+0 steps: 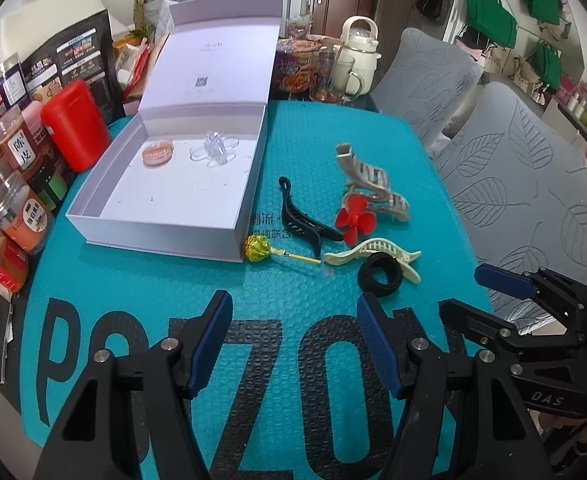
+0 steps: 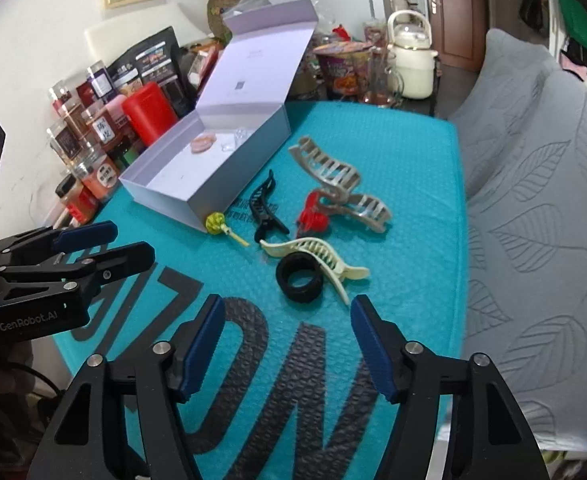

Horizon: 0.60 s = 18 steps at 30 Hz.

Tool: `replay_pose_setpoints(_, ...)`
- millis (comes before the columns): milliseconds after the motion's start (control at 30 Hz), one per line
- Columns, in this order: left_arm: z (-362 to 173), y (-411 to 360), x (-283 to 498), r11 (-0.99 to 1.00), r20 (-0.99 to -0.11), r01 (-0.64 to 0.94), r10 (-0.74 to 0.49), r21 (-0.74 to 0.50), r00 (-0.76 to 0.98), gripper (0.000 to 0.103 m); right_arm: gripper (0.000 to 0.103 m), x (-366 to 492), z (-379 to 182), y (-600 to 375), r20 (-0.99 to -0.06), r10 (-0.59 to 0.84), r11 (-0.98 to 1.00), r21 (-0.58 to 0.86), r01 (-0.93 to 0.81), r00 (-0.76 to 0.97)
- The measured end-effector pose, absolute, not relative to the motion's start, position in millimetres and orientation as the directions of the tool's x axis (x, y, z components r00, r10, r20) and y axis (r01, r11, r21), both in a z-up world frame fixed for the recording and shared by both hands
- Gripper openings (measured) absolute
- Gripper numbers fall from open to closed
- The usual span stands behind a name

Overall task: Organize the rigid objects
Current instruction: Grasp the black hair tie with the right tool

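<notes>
Hair clips (image 1: 373,188) beside open box (image 1: 165,216), hand-held grippers (image 1: 293,344) (image 2: 287,346) agape

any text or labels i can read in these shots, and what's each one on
"DAS": on the right gripper body, left wrist view.
"GenRobot.AI": on the left gripper body, right wrist view.
"陈皮": white label on a clear jar.
Large black letters on the teal mat: cut off, roughly "P", "Z", "O".
Small mat print, the white box lid print and the other jar labels: too small or blurred.
</notes>
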<state>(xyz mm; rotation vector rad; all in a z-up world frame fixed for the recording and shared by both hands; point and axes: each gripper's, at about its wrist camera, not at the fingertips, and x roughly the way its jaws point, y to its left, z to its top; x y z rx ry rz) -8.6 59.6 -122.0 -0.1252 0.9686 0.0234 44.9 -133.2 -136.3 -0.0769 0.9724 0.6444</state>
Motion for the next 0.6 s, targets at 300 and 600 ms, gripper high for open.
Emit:
replay_pose_setpoints(300, -142, 70, 10, 0.995, -0.84, -0.049, -0.045, -0.085, 0.541, 0.064, 0.054, 67, -178, -104, -0.814, 0.467, 0.808, 0.235, -0.54, 0.345)
replay_pose_setpoints(600, -150, 82, 28, 0.995, -0.852, -0.053, -0.05, -0.09, 0.521, 0.064, 0.054, 87, -201, -89, -0.835, 0.426, 0.832, 0.211, -0.513, 0.347)
